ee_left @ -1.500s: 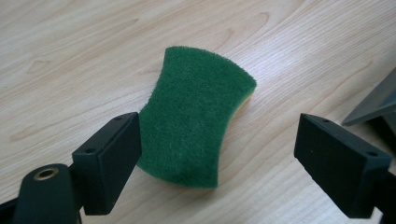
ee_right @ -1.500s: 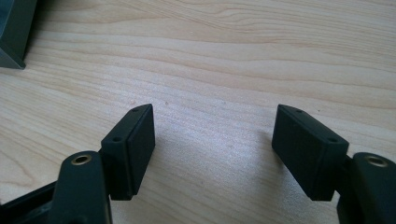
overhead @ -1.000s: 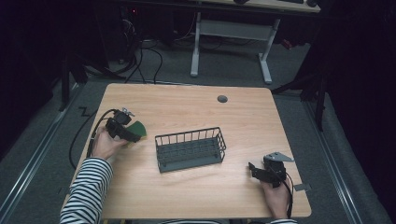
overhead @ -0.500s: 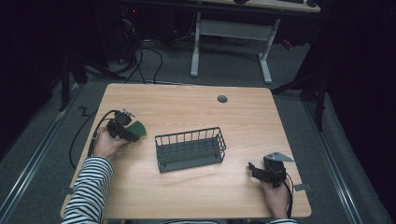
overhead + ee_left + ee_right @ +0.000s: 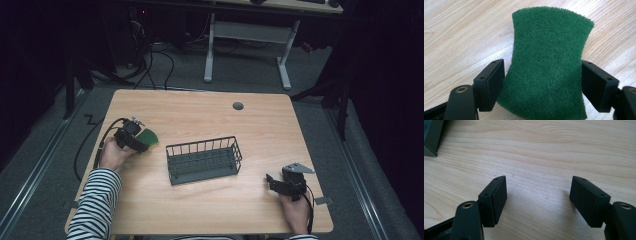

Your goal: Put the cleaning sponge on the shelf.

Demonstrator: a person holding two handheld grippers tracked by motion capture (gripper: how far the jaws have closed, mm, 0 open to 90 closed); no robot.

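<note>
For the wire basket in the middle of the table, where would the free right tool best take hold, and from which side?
Probably the top rim wire of the wire basket at its short right end, the side nearest the open right tool. The walls are thin wire with open gaps, so one jaw can slip inside, the other outside. The left tool holds the green pad.

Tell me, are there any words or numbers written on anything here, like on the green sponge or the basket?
None: no word, number or sign can be read.
Green scouring pad: plain fuzzy green, no print, squeezed in the left gripper.
Wire basket: bare dark wire, no label.
Right gripper: plain black, open, no marks.
Table: only wood grain and a small round grey hole cover.
</note>
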